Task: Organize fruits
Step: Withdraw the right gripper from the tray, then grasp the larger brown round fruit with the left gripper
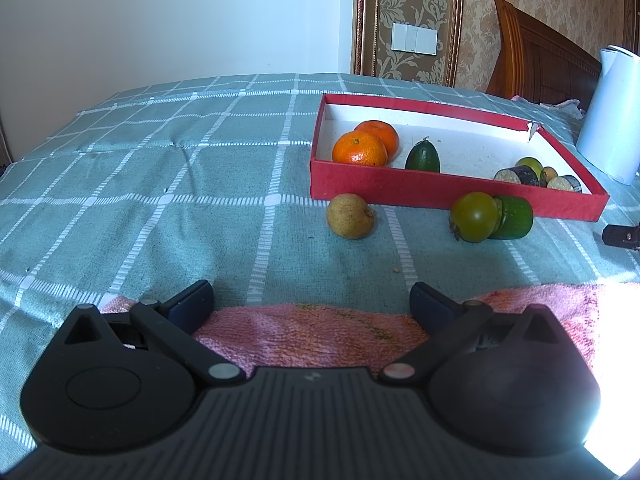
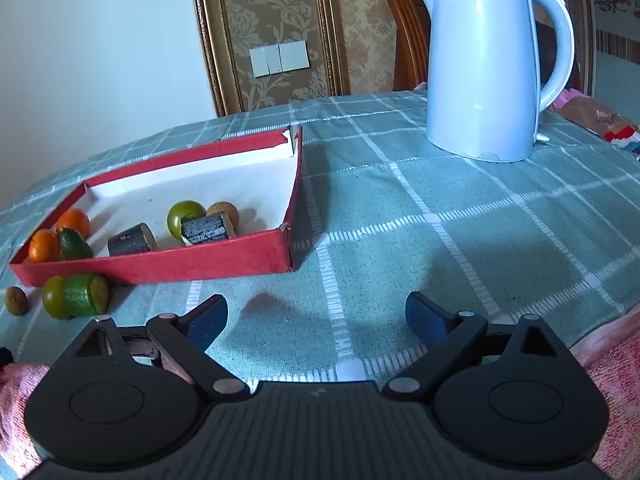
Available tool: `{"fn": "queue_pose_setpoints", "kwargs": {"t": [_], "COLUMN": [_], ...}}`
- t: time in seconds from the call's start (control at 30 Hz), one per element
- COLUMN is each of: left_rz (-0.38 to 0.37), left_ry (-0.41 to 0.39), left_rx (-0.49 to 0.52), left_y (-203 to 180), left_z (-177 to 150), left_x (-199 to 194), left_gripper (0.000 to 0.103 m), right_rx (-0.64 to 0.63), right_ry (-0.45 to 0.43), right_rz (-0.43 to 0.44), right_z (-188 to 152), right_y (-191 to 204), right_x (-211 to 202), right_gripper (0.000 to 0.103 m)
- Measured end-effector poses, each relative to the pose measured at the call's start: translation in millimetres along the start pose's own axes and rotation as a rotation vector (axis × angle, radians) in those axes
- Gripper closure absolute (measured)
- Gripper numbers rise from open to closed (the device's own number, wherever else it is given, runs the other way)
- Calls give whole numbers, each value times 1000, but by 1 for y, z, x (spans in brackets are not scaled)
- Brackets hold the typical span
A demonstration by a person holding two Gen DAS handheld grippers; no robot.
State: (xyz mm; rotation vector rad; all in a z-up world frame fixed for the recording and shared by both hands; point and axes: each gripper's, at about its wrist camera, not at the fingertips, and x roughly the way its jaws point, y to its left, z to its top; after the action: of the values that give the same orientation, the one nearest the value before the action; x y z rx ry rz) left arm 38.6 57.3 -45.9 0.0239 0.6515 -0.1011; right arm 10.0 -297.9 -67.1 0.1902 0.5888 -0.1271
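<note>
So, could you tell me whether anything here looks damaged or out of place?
Yes: the red box has a torn far corner, with the wall split open. Three pieces lie outside it on the cloth: a brownish fruit, a green tomato and a green cut chunk.

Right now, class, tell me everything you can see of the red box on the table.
The red box is a shallow, open rectangular tray, seemingly cardboard: red outside, white inside. One far corner is torn open. It lies flat on the green checked tablecloth, beside the white kettle. Inside are two oranges, green fruits and dark cut pieces. More fruit lies just outside its near wall.
</note>
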Motion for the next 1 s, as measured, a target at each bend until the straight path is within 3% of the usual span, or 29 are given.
{"fn": "queue_pose_setpoints", "kwargs": {"t": [0.2, 0.33, 0.67, 0.73, 0.8, 1.0], "left_rz": [20, -27, 23, 32, 32, 34], "left_ry": [0, -17, -16, -15, -7, 7], "left_rx": [-15, -22, 21, 26, 29, 36], "left_y": [-2, -7, -24, -24, -23, -23], "left_z": [5, 19, 39, 40, 41, 38], "left_x": [-2, -7, 21, 26, 31, 41], "left_gripper": [0, 0, 0, 3, 12, 16], "right_rx": [-18, -42, -100, -101, -101, -101], "right_ry": [8, 18, 38, 39, 39, 39], "right_rz": [-11, -27, -59, -60, -61, -60], "right_z": [0, -1, -2, -2, -2, -2], "right_y": [3, 7, 15, 15, 15, 15], "right_x": [1, 2, 5, 5, 5, 5], "right_gripper": [4, 3, 2, 2, 2, 2]}}
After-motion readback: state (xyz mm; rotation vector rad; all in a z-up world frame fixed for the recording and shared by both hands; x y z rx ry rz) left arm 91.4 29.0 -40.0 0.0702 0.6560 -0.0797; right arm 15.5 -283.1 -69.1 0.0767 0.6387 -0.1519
